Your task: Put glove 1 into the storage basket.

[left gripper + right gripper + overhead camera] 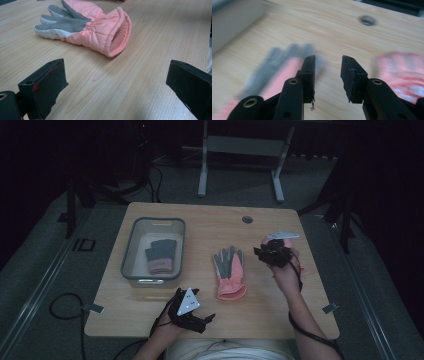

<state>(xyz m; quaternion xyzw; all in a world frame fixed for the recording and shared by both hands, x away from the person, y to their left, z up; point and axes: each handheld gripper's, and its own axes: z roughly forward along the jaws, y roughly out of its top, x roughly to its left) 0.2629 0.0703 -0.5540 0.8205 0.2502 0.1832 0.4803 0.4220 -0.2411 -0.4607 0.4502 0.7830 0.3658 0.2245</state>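
My left gripper (117,85): jaws wide, empty, glove (85,27) ahead | my right gripper (328,72): jaws part-open, empty, above bench (332,30)

A pink-and-grey glove (230,272) lies on pale wood-grain table (210,225); grey bin (131,251).

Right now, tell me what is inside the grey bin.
The grey bin holds one glove, dark grey with a pink cuff, lying flat. Whatever lies beneath the glove is covered.
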